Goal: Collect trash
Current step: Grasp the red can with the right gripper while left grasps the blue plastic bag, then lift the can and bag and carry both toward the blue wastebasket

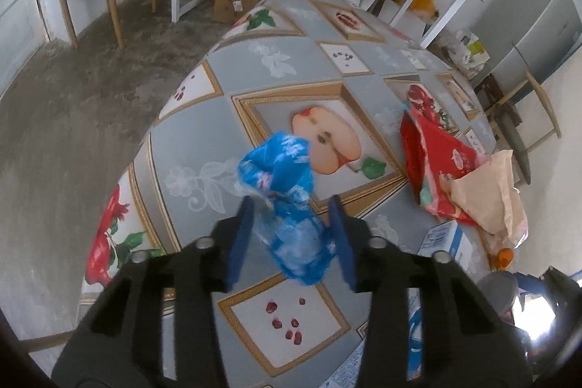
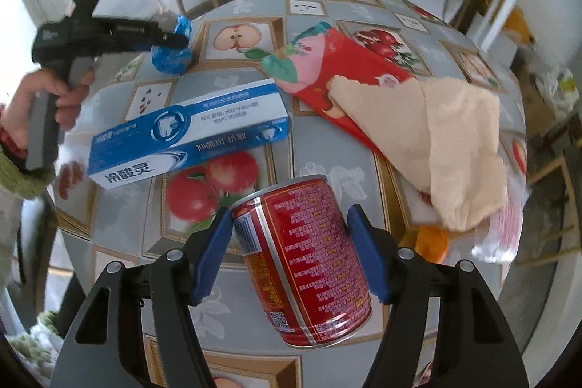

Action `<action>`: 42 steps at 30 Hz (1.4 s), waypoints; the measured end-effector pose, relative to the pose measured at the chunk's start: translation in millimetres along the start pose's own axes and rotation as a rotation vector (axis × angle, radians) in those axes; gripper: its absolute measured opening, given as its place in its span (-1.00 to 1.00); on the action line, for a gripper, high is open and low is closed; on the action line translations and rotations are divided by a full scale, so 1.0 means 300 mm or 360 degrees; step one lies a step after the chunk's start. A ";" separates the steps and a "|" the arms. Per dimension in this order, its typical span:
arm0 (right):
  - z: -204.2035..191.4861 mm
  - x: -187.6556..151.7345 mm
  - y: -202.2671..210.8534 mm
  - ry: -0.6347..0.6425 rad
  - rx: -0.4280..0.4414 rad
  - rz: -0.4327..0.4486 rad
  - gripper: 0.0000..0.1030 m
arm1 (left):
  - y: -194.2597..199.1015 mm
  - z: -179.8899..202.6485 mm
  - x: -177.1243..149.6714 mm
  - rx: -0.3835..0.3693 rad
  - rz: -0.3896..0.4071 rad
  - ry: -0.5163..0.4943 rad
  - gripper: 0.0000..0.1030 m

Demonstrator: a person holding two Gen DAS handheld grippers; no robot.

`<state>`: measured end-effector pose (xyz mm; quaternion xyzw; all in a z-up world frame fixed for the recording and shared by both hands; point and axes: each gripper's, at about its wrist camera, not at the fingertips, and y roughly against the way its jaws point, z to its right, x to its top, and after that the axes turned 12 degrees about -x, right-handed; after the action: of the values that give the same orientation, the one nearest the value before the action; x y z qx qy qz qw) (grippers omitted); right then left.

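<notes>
Red can [image 2: 305,260] between right tool [image 2: 291,242] pads; blue wrapper [image 1: 291,206] in left tool [image 1: 293,228].

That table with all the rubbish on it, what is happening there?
A person is clearing trash with a hand-held gripper in each hand. The left hand-held gripper is closing around a crumpled blue plastic wrapper, and the right hand-held gripper holds a red tin can. A toothpaste box lies on the table.

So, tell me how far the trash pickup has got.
Nothing looks cleared yet. In hand: the left claw straddles the blue plastic wrapper, and the right claw grips the red can. Left on the table: the toothpaste box, red packet and tan paper.
</notes>
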<state>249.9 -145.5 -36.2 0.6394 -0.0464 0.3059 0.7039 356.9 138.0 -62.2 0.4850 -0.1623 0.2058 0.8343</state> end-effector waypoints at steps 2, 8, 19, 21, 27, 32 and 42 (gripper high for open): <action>0.014 -0.010 0.007 -0.0048 0.0016 0.0006 0.19 | 0.001 -0.007 -0.007 -0.0016 0.0011 0.0012 -0.42; 0.056 -0.046 0.035 -0.0199 0.0072 0.0037 0.15 | 0.040 -0.008 -0.037 -0.0076 0.0064 0.0047 -0.53; 0.086 -0.095 0.031 -0.0310 0.0134 -0.0011 0.11 | 0.295 0.090 -0.148 -0.0266 0.0307 -0.0005 -0.57; 0.078 -0.098 0.027 -0.0300 0.0133 -0.0039 0.11 | 0.345 0.121 -0.174 -0.0308 0.0350 -0.0036 -0.58; 0.066 -0.099 0.023 -0.0281 0.0126 -0.0077 0.11 | 0.467 0.234 -0.263 -0.0437 0.0443 -0.0150 -0.58; 0.053 -0.099 0.025 -0.0236 0.0124 -0.0111 0.12 | 0.503 0.311 -0.364 -0.0553 0.0452 -0.0195 -0.58; 0.000 -0.054 -0.032 0.0069 0.0096 -0.0343 0.29 | 0.438 0.376 -0.522 -0.0621 0.0291 -0.0237 -0.58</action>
<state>241.5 -151.4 -51.9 0.6548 0.0471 0.2436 0.7139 148.1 68.6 15.4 0.3116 -0.3033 0.2089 0.8759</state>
